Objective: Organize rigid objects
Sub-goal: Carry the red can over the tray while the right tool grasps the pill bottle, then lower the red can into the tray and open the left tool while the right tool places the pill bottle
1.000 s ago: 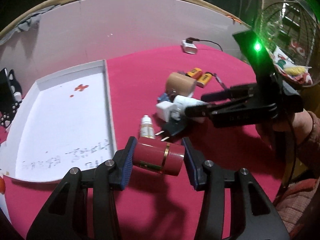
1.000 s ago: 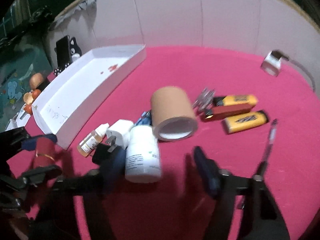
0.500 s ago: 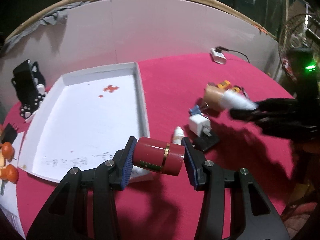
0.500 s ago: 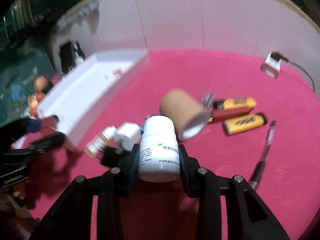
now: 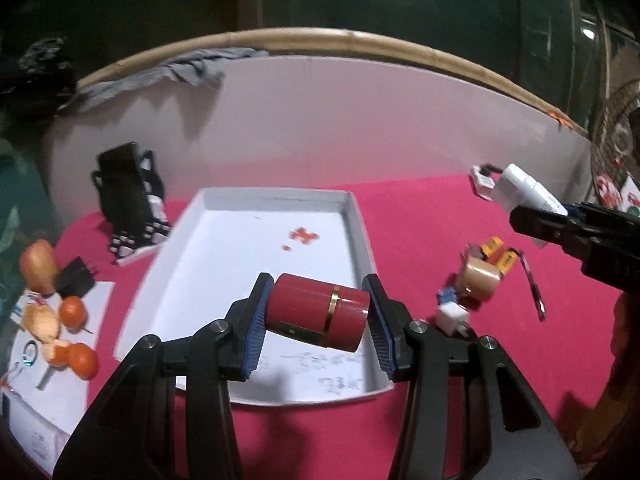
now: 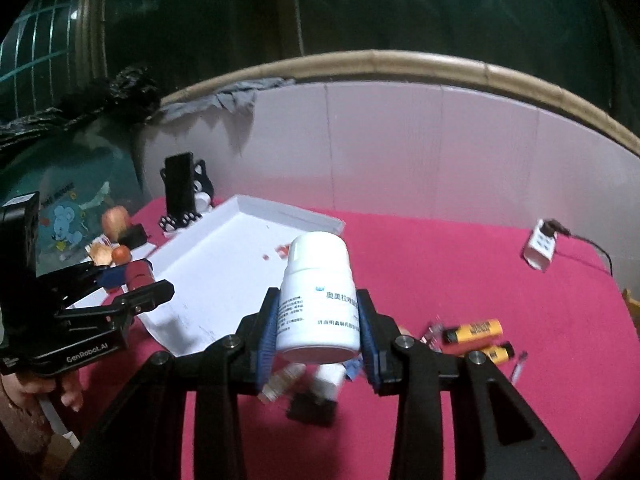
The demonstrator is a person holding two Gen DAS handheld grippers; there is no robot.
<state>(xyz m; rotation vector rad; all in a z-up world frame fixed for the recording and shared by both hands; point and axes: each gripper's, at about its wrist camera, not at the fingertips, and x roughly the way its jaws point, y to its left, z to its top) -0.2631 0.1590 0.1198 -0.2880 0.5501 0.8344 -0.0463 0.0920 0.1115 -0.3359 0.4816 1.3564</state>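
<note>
Both tools are carrying loads toward the tray — this is the transport step, with two things lifted at once. The left tool [image 5: 316, 316] is clamped on a red canister [image 5: 318, 312], its pads pressing on the two flat ends, so the canister is lying sideways between the jaws and tilting a little, gold band off-centre toward the right pad. It is hanging over the near part of the white tray [image 5: 362, 240], which is sitting on the red surface [image 5: 420, 220]. The right tool [image 6: 318, 332] has just been closing its jaws, and they are now gripping a white bottle [image 6: 318, 300] by its lower body, cap pointing up and away; the bottle is hovering over the surface just beside the tray's near corner [image 6: 168, 344], not yet over it. Judging by this, the next move is calling for the left tool to go down to the tray floor and part its jaws gently — the canister is round and may roll — while the right tool is crossing the rim without bumping its neighbour. Further out, the rest of the pile is waiting on the surface: a brown roll [image 5: 480, 280], a white plug [image 5: 452, 316], yellow batteries [image 6: 472, 330] and a small dropper bottle [image 6: 280, 384], all near one another and well apart from the tray.
</note>
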